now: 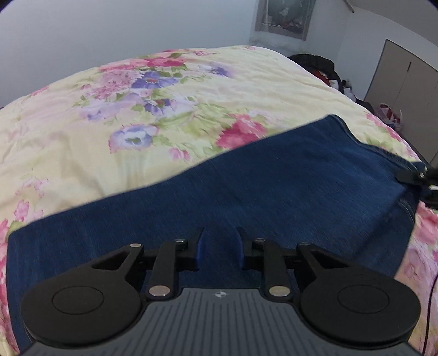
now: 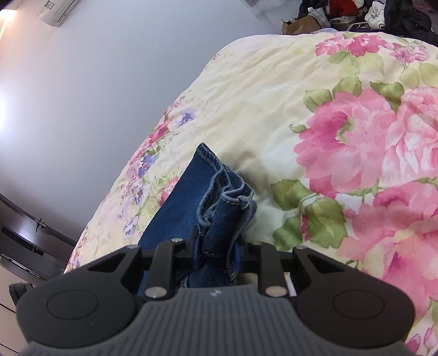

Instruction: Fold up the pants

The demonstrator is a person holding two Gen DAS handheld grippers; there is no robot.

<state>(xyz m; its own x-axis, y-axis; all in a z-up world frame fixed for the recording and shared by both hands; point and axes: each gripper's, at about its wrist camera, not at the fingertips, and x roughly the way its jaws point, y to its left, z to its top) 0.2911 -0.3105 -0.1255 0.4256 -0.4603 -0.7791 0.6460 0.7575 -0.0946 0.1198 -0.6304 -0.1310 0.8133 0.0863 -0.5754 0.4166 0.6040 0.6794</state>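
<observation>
Right claw [image 2: 216, 254] clamped on bunched hem of jeans [image 2: 219, 197] | left claw [image 1: 219, 246] pinching a jeans fold | jeans stretch ahead of it across floral bed [image 1: 164, 90] | no readable labels, only a small emblem on each claw body

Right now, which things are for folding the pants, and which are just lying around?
For the job:
- blue jeans
- left gripper, pinching the denim
- right gripper, clamped on the bunched hem end
- flowery bedspread the jeans lie on

Just lying about:
- pile of clothes beyond the bed
- brown bag next to it
</observation>
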